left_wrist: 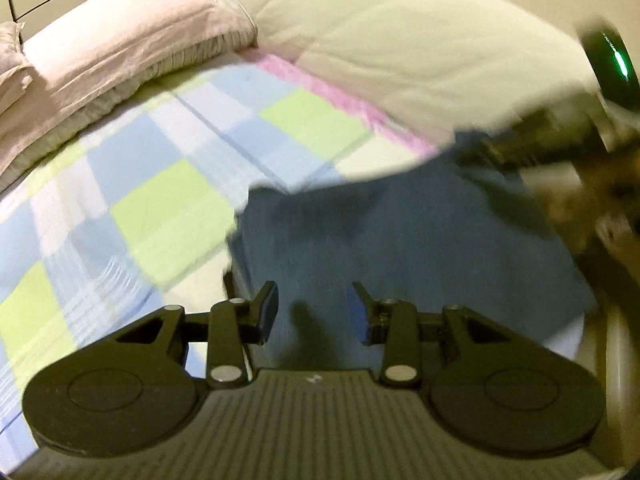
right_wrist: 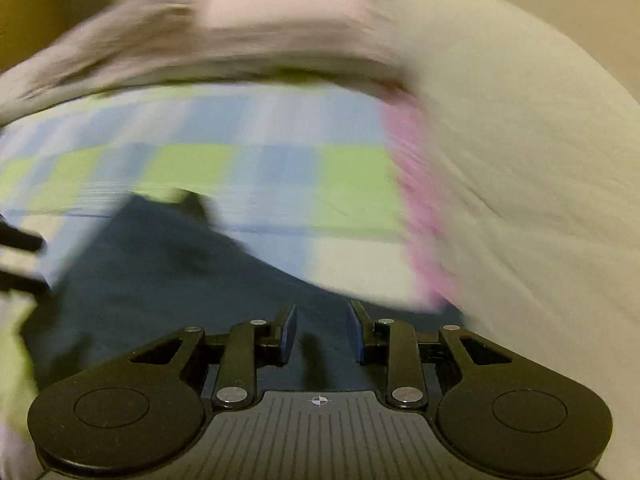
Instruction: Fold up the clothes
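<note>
A dark blue garment (left_wrist: 400, 248) lies flat on the checked bedsheet (left_wrist: 160, 184). My left gripper (left_wrist: 316, 312) hovers over its near edge, open, with nothing between the blue pads. In the left wrist view the other gripper (left_wrist: 540, 140) shows blurred at the garment's far right corner. In the right wrist view the same garment (right_wrist: 160, 280) spreads below and to the left. My right gripper (right_wrist: 322, 336) is open above the cloth, with no fabric between its fingers. This view is motion-blurred.
A pinkish pillow (left_wrist: 120, 40) lies at the head of the bed, a cream duvet (left_wrist: 400, 40) is bunched along the right side with a pink strip (left_wrist: 340, 96) at its edge. The bed's edge is to the right of the garment.
</note>
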Demonstrator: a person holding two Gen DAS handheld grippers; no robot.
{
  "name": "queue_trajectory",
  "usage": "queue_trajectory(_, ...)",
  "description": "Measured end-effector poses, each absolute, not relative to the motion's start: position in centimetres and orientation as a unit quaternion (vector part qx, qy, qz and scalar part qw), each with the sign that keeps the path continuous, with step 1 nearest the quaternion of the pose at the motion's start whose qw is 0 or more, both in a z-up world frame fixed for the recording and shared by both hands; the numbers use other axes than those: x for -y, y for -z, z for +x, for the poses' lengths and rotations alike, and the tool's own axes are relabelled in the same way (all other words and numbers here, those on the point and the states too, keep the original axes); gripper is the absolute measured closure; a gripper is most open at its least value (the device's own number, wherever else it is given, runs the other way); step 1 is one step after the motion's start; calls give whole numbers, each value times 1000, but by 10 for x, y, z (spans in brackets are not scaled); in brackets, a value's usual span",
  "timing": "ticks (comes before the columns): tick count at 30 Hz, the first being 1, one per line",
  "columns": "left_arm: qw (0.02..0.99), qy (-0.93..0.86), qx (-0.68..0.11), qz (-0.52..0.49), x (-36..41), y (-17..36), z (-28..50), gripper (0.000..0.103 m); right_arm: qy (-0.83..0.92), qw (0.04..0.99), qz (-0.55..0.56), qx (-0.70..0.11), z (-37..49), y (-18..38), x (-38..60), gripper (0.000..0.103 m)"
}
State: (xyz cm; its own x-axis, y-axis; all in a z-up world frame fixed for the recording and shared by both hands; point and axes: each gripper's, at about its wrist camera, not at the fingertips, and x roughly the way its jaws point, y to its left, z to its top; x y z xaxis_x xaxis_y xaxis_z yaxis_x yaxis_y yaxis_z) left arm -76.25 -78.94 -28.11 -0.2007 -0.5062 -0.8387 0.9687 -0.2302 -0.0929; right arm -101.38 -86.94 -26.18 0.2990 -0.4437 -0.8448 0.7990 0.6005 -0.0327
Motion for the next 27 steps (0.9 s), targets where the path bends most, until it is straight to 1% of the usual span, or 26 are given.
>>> queue_trajectory(2, 525, 699, -339, 348, 810, 289, -762, 77, 418, 758, 244, -437, -1037, 277, 883, 74)
queue_trajectory(3, 521, 693, -349, 356, 822, 299, -762, 76, 420, 755, 264, -428, -1047, 283, 888, 74)
queue_trajectory(5, 515, 692, -344, 372, 828, 303, -762, 74, 423, 749, 301, -412, -1065, 294, 897, 74)
queue_trajectory(7, 509, 692, -338, 384, 828, 305, -763, 74, 429, 751, 275, -420, -1061, 277, 890, 74)
queue_trajectory(10, 510, 688, -331, 396, 827, 307, -767, 74, 426, 764, 265, -407, -1061, 263, 864, 73)
queue_trajectory(14, 515, 679, -327, 408, 828, 314, -773, 74, 403, 759, 257, -441, -1060, 288, 827, 73)
queue_trajectory(16, 515, 676, -327, 413, 825, 307, -773, 74, 408, 757, 255, -443, -1061, 282, 819, 73)
queue_trajectory(20, 514, 670, -328, 423, 817, 293, -771, 74, 406, 759, 257, -439, -1058, 255, 799, 73)
queue_trajectory(23, 513, 663, -325, 437, 794, 277, -771, 75, 385, 766, 260, -443, -1050, 241, 773, 73)
queue_trajectory(26, 504, 663, -335, 441, 767, 274, -771, 76, 361, 760, 279, -463, -1037, 252, 753, 73)
queue_trajectory(27, 499, 661, -339, 446, 760, 279, -773, 76, 358, 750, 290, -475, -1034, 263, 751, 73)
